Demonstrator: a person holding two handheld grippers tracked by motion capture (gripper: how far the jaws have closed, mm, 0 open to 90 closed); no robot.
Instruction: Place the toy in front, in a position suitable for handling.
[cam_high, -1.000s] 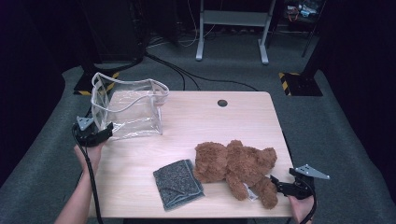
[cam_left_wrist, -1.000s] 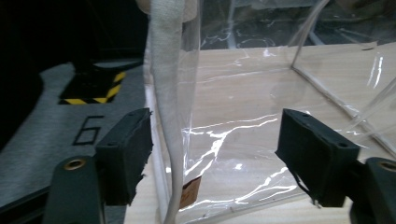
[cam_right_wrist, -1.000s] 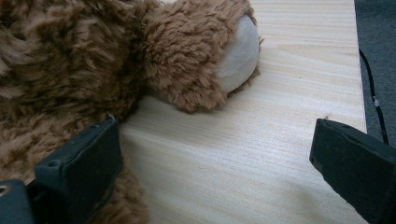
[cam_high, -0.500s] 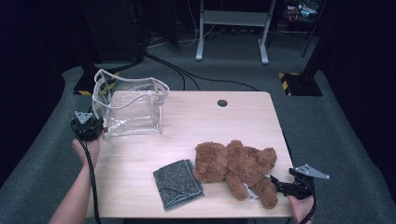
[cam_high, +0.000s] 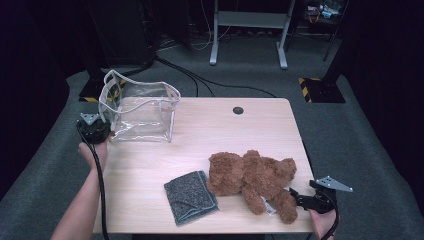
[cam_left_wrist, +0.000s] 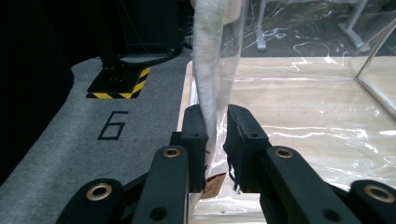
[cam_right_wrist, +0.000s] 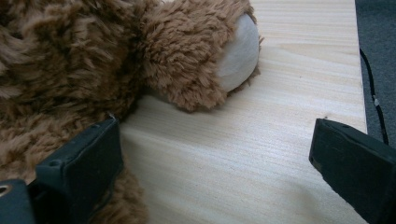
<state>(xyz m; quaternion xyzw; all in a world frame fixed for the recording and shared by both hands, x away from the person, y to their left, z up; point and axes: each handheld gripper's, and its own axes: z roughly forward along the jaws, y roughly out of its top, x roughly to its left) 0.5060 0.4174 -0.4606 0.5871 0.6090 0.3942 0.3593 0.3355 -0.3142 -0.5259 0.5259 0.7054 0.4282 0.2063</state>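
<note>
1. The left gripper (cam_high: 95, 131) sits at the near left corner of the table (cam_high: 200, 145), right against the clear bag (cam_high: 142, 114).
2. In the left gripper view, its jaws have just been closing, and they now pinch the bag's pale fabric edge strip (cam_left_wrist: 208, 70). The strip rises upright out of the narrow gap between the two black pads.
3. The clear bag stands upright at the far left of the table with its mouth open upward. Its see-through walls are edged in pale trim.
4. The person's left hand (cam_high: 94, 152) holds that gripper from below, and a black cable (cam_high: 101, 185) trails down along the forearm.
5. The right gripper (cam_high: 306, 199) lies low at the near right edge of the table, just beside the brown teddy bear (cam_high: 252, 176).
6. In the right gripper view, its jaws stand spread wide and grasp nothing. One pad (cam_right_wrist: 81, 158) touches the bear's fur, and bare wood shows between the two pads.
7. The teddy bear lies flat on the near right part of the table, one pale-soled paw (cam_right_wrist: 238, 51) toward the right gripper.
8. A folded grey cloth (cam_high: 191, 197) lies flat on the table just left of the bear, touching it or nearly so.
9. The bag and the bear are well apart, on opposite sides of the table.
</note>
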